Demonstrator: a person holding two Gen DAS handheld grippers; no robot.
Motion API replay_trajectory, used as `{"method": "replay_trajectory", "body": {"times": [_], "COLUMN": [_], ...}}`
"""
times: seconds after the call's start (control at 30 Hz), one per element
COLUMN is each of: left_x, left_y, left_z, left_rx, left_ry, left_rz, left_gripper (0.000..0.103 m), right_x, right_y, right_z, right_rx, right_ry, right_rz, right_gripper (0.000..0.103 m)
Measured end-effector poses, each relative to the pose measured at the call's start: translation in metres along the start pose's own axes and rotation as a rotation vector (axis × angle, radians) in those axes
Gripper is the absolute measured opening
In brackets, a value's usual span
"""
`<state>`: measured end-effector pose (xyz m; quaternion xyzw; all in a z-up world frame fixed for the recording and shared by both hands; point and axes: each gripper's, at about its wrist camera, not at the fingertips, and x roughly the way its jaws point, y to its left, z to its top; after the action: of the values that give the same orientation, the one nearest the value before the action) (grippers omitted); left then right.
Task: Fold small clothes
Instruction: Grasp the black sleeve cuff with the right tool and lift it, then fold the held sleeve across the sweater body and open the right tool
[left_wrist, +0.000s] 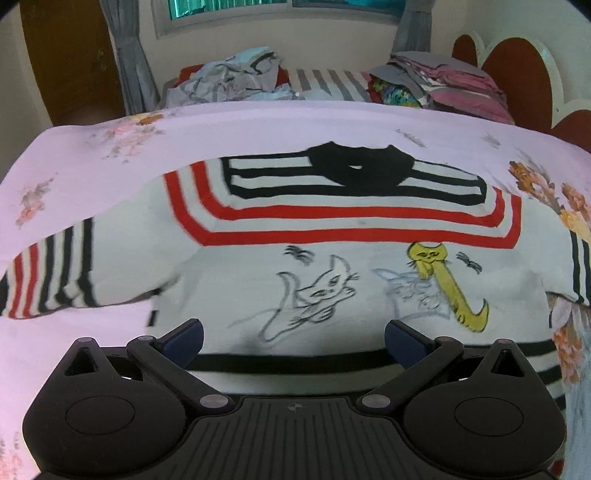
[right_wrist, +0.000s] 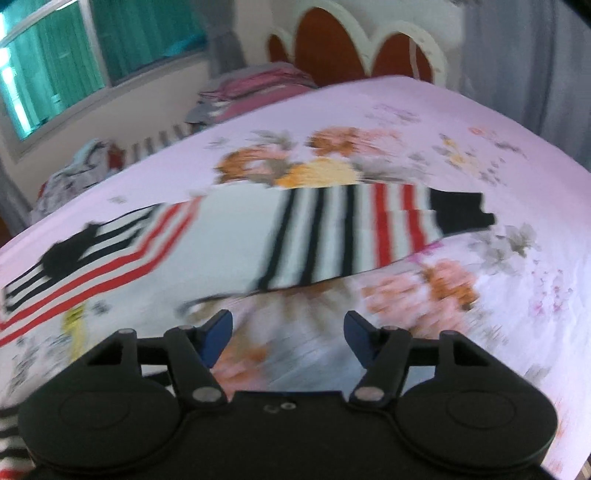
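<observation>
A small white sweater (left_wrist: 295, 266) with red and black stripes, a black collar and cat drawings lies spread flat on the bed. My left gripper (left_wrist: 293, 341) is open and empty, just above the sweater's black-striped hem. In the right wrist view the sweater (right_wrist: 221, 229) lies to the left, with its striped right sleeve (right_wrist: 369, 229) stretched out ahead. My right gripper (right_wrist: 288, 341) is open and empty, over the bedsheet below that sleeve. The right view is blurred by motion.
The bed has a pink floral sheet (left_wrist: 110, 155). A crumpled heap of clothes (left_wrist: 229, 77) and a stack of folded clothes (left_wrist: 443, 85) lie at the far side by the wall. A red and white headboard (right_wrist: 351, 48) stands at the right.
</observation>
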<state>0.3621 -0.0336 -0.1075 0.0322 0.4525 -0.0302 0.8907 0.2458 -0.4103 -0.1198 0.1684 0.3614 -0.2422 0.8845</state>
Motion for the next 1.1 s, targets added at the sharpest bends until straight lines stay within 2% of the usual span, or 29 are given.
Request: {"method": "replay_trajectory", "body": {"times": [0.27,0.37,0.5,0.57,0.63,0.7,0.8,0.87,0.93,1.0,1.1], "left_x": [0.023,0.03,0.039,0.041,0.043,0.044,0.044,0.043,0.037,0.03,0.026], "left_y": [-0.038,-0.048,-0.056,-0.059,-0.062,-0.064,-0.063,-0.062,-0.057,-0.049,-0.032], "left_z": [0.015,0.02,0.028,0.031,0.033,0.035,0.037,0.037,0.037,0.039,0.047], "left_rx": [-0.011,-0.005,-0.028,-0.027,-0.018,-0.012,-0.006,-0.002,-0.006,-0.024,-0.097], "left_ry": [0.012,0.019,0.045,0.029,0.016,0.006,-0.011,-0.033,-0.086,-0.135,-0.134], "left_rz": [0.028,0.049,0.019,0.024,0.03,0.034,0.043,0.057,0.04,-0.024,-0.105], "left_gripper": [0.103,0.103,0.103,0.103,0.103,0.103,0.103,0.103,0.103,0.103,0.103], "right_x": [0.056,0.077,0.095,0.101,0.107,0.11,0.109,0.103,0.091,0.078,0.058], "right_y": [-0.083,-0.102,-0.112,-0.114,-0.119,-0.124,-0.132,-0.127,-0.112,-0.087,-0.029], "right_z": [0.037,0.045,0.053,0.058,0.063,0.066,0.067,0.07,0.075,0.083,0.093], "right_rx": [0.173,0.238,0.262,0.27,0.299,0.33,0.373,0.351,0.286,0.194,0.033], "right_ry": [0.055,0.072,0.06,0.044,0.021,-0.006,-0.042,-0.079,-0.137,-0.183,-0.233], "right_rz": [-0.046,-0.045,-0.049,-0.053,-0.056,-0.067,-0.027,-0.01,0.009,0.043,0.146], "right_gripper": [0.066,0.066,0.066,0.066,0.059,0.03,0.013,0.009,0.008,0.008,0.008]}}
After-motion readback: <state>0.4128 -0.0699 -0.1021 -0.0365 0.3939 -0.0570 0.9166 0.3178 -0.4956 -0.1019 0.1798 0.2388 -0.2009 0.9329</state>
